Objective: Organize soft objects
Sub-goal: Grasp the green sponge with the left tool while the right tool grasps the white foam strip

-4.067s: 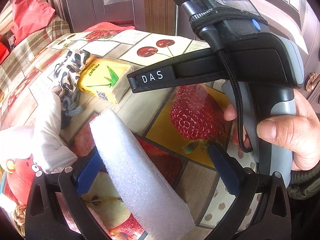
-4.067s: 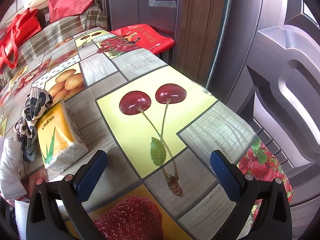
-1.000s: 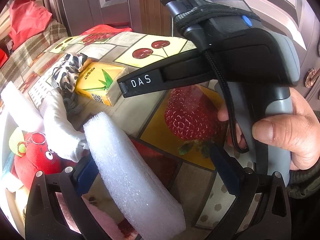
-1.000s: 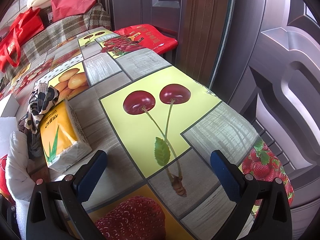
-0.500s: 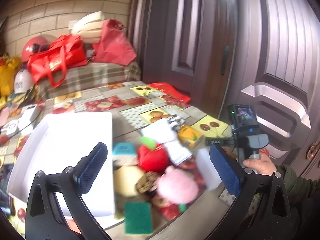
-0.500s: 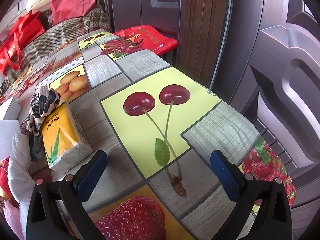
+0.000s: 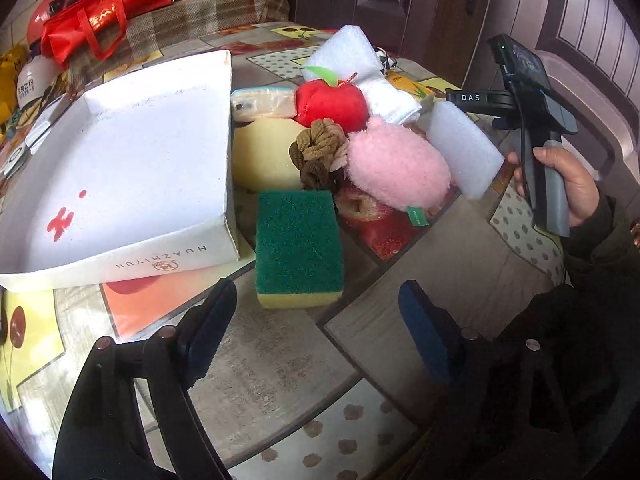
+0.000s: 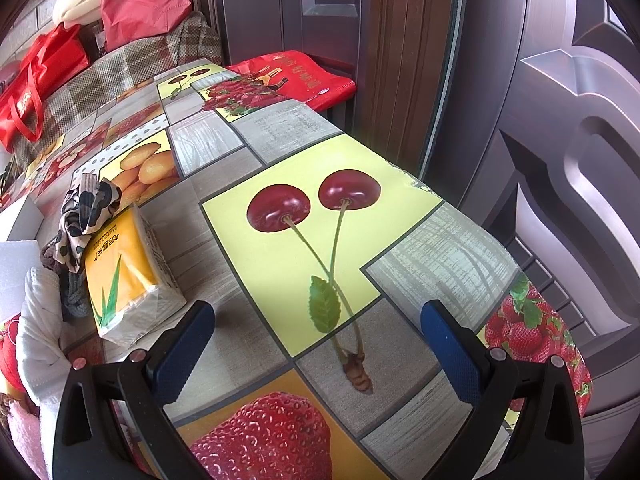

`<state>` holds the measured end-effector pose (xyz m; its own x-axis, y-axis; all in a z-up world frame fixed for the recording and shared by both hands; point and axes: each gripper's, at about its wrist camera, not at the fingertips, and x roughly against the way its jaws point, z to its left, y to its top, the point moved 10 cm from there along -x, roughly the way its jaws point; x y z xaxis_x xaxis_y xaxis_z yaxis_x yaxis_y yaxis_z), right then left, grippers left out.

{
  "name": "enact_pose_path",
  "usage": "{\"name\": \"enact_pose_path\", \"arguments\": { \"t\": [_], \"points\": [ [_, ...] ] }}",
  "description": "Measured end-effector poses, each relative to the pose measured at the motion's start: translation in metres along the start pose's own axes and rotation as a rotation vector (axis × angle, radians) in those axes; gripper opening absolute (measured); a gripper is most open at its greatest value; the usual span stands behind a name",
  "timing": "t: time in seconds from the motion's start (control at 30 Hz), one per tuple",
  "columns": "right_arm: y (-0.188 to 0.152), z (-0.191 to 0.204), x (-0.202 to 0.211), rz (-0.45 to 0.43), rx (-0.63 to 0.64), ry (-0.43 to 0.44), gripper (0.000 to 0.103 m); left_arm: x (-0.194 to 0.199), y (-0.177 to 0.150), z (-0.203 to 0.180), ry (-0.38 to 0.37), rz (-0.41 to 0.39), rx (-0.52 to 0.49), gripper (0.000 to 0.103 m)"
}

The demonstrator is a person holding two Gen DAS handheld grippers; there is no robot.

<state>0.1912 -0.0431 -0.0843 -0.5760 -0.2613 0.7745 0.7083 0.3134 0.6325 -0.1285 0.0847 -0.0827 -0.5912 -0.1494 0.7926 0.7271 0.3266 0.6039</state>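
swung away from the white foam block (image 7: 466, 148), left claw (image 7: 316, 320) now hovers empty before the green sponge (image 7: 298, 240), jaws closing. white box (image 7: 120, 168) lies just left; pink plush (image 7: 396, 168) and red plush (image 7: 332, 100) crowd behind. right claw (image 8: 316, 354) gapes empty over the bench (image 8: 280, 128).

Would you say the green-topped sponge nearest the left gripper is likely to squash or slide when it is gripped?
The green-topped sponge probably compresses, given its yellow foam base. Lying flat, it seems unlikely to roll. It looks light, so a push may slide it.
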Motion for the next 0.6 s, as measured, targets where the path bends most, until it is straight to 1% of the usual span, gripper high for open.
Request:
{"name": "enact_pose_path", "arguments": {
  "t": [0.1,0.17,0.23,0.27,0.3,0.33,0.37,0.43,0.5,0.53,0.6],
  "points": [
    [0.000,0.000,0.000,0.000,-0.001,0.001,0.103,-0.006,0.006,0.004,0.021,0.001,0.018,0.079],
    [0.001,-0.001,0.001,-0.006,-0.010,0.013,0.103,-0.009,0.010,0.002,0.018,-0.003,0.021,0.078],
    [0.003,-0.004,0.007,-0.033,-0.048,0.054,0.103,-0.012,0.013,0.002,0.025,-0.003,0.016,0.073],
    [0.005,-0.007,0.014,-0.059,-0.082,0.103,0.103,-0.011,0.014,0.001,0.021,-0.008,0.012,0.056],
    [0.008,-0.007,0.025,-0.103,-0.118,0.195,0.103,-0.010,0.014,0.001,0.010,-0.011,0.011,0.040],
    [0.010,-0.006,0.039,-0.153,-0.135,0.290,0.103,-0.010,0.014,0.000,0.000,-0.013,0.011,0.040],
    [0.012,-0.003,0.054,-0.198,-0.124,0.371,0.103,-0.009,0.013,0.000,-0.010,-0.016,0.009,0.040],
    [0.011,0.011,0.082,-0.245,-0.023,0.495,0.103,-0.004,0.014,-0.005,-0.018,-0.030,-0.005,0.040],
    [0.001,0.029,0.103,-0.247,0.083,0.600,0.103,0.003,0.017,-0.010,-0.013,-0.064,-0.028,0.040],
    [-0.006,0.038,0.111,-0.234,0.116,0.647,0.103,0.007,0.019,-0.013,-0.008,-0.082,-0.038,0.040],
    [-0.022,0.054,0.115,-0.164,0.154,0.718,0.103,0.014,0.021,-0.015,-0.003,-0.116,-0.051,0.040]
  ]
}}
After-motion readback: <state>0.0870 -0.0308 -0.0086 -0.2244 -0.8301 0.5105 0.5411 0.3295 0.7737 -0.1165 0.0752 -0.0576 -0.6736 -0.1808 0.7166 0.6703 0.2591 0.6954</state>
